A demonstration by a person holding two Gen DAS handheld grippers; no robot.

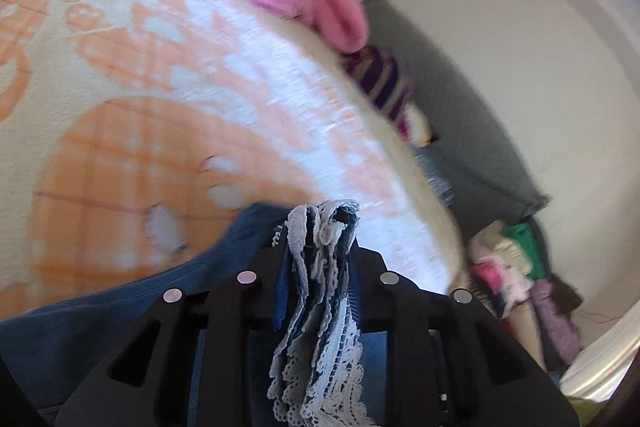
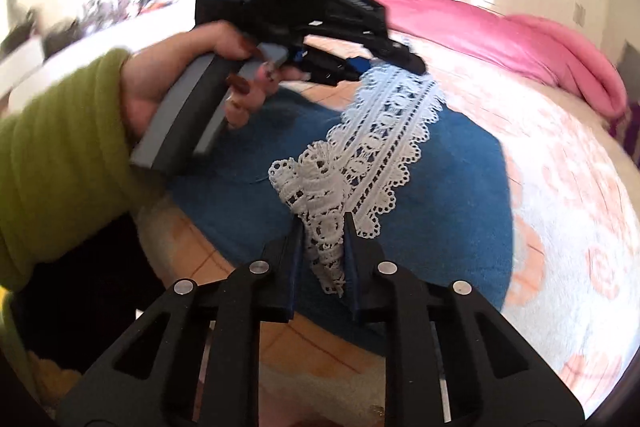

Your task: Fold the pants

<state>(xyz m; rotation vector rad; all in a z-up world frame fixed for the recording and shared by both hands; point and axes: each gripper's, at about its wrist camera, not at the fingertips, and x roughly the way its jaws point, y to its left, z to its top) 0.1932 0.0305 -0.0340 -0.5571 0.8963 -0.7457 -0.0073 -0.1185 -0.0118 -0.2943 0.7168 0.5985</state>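
I hold the lace hem of the blue pants on the bed, my left gripper and right gripper both with jaws pinched narrow on it, so next I think I lift and fold it over.

Deep blue pants trimmed with white scalloped lace. Cream bedspread patterned in peach-orange swirls and grid lines. Bright pink blanket along the far edge. Black grippers with silver rivets. Olive-green ribbed sleeve. Purple-and-white striped fabric beside the bed.
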